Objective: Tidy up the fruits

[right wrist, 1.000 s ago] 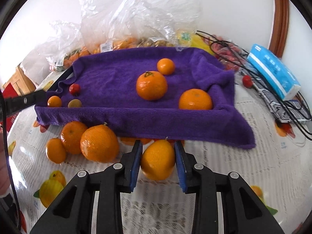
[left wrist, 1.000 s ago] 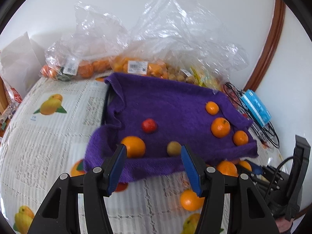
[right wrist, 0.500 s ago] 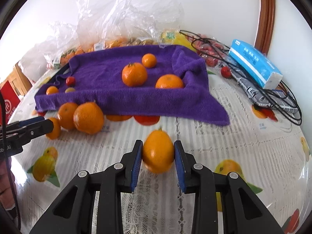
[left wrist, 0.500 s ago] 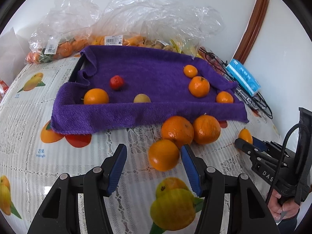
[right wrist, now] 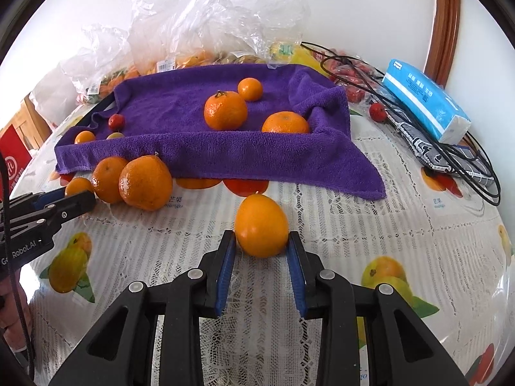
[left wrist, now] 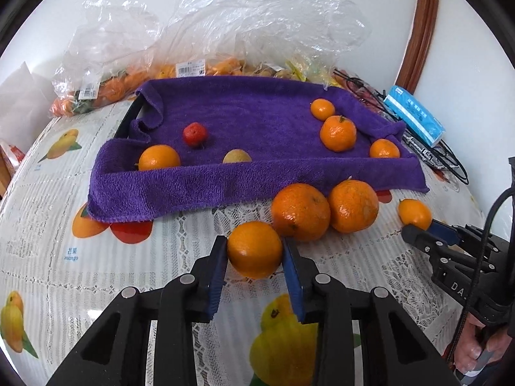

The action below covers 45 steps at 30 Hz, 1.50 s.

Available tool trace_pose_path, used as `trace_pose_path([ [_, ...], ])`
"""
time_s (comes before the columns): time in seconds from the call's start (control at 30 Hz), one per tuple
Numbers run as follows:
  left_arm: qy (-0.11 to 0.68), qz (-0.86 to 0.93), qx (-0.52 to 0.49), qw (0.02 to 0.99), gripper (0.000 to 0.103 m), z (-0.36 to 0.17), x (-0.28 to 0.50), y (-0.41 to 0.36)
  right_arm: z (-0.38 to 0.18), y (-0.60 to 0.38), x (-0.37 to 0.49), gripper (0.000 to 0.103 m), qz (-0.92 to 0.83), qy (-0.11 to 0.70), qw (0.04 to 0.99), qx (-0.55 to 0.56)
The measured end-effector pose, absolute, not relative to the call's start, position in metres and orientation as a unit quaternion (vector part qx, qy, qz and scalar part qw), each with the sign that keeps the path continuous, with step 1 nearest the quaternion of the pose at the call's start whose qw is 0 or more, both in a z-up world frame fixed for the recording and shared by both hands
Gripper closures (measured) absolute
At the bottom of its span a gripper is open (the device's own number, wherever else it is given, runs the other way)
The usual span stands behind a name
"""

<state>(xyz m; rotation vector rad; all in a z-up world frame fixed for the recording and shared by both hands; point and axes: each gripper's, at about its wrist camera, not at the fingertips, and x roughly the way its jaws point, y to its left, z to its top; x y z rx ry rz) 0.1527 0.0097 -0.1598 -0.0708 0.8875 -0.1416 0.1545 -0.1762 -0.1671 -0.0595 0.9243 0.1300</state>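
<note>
Mandarins: left claw [left wrist: 254, 254] closing onto one [left wrist: 255, 248], right claw [right wrist: 261, 247] clamped on another [right wrist: 261, 225], both at the table [right wrist: 402, 225]; next, likely lift into towel-lined tray [left wrist: 257, 173].

Two large oranges [left wrist: 325, 214] block the towel's front edge [left wrist: 225, 186]; tablecloth [right wrist: 370, 225] rightward lies open

Table [right wrist: 402, 225], fruit-print lace cloth: purple towel [right wrist: 206, 154] mid; oranges [right wrist: 145, 181] before it, tissue pack [right wrist: 425, 99] right, bags [right wrist: 193, 32] behind.

Left gripper [left wrist: 255, 251] fingers closing on fruit; right gripper [right wrist: 261, 247] clamped, both angled down
</note>
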Motion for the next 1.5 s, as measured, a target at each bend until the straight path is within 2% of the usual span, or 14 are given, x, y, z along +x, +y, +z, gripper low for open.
trace_pose_path([
  [0.43, 0.429, -0.07, -0.042, 0.9, 0.071, -0.1607, 0.1532, 0.0117, -0.167, -0.1801, 0.1554, 0.065, 0.06, 0.447, 0.892, -0.025],
  [1.4, 0.429, -0.072, -0.052, 0.899, 0.071, -0.1598, 0.1536, 0.0135, -0.1675, -0.1803, 0.1562, 0.065, 0.061, 0.447, 0.892, -0.023],
  [1.5, 0.427, -0.078, -0.061, 0.899, 0.071, -0.1579, 0.152, 0.0169, -0.1668, -0.1818, 0.1556, 0.072, 0.053, 0.445, 0.894, -0.023],
])
